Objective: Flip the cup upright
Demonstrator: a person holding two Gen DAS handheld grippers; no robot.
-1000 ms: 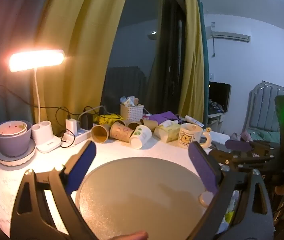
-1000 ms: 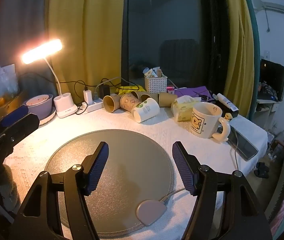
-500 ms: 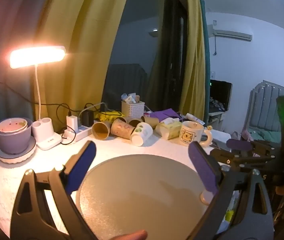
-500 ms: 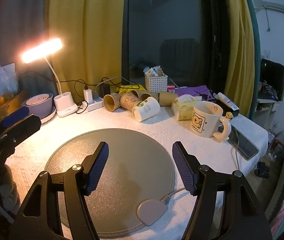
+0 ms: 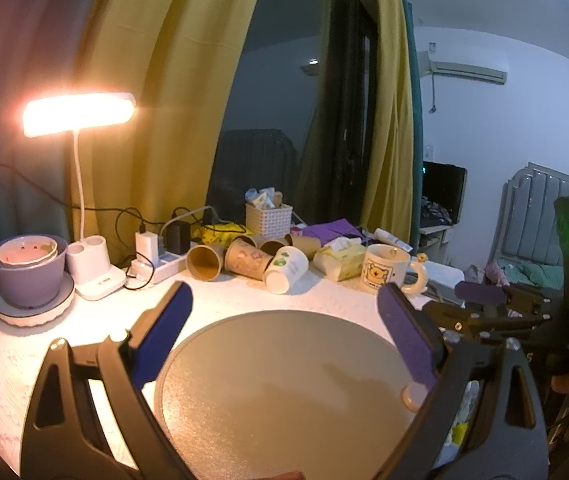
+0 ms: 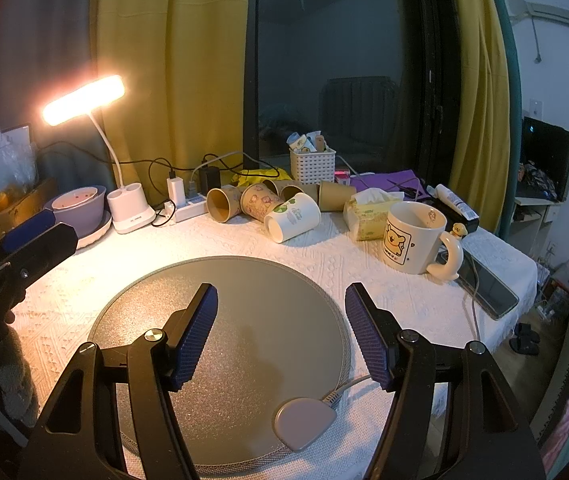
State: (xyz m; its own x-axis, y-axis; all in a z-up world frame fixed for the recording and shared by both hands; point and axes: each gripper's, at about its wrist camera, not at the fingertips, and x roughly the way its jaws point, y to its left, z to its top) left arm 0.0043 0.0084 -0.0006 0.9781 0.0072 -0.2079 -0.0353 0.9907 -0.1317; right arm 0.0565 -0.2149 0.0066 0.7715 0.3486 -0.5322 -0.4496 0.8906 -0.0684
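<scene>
Barely anything has been shifted since a second ago: the left view has only been tipped a touch, so the clutter at the back is seen slightly lower, and the right view is pretty much unchanged.

The table is covered with a white textured cloth, and most of its near half is taken up by a big round grey mat, on which nothing is seen but a small grey tab and its cord at the near edge. Yellow curtains and a dark window are seen behind.

The left gripper is held over the mat with its jaws spread wide and nothing between them. The right gripper is held the same way, jaws apart and empty.

At the far left a lit desk lamp is stood next to a purple bowl, with a power strip and tangled cables just beside it. A bear mug is stood upright at the right, with a tissue pack behind it and a phone near the table edge. A white basket is set against the window.

The white cup is found lying on its side beyond the mat, bottom turned toward the cameras. It is pressed up against a pile of brown paper cups, also tipped over. A straight path across the mat is left open to it; the crowding is only behind and to its left.
</scene>
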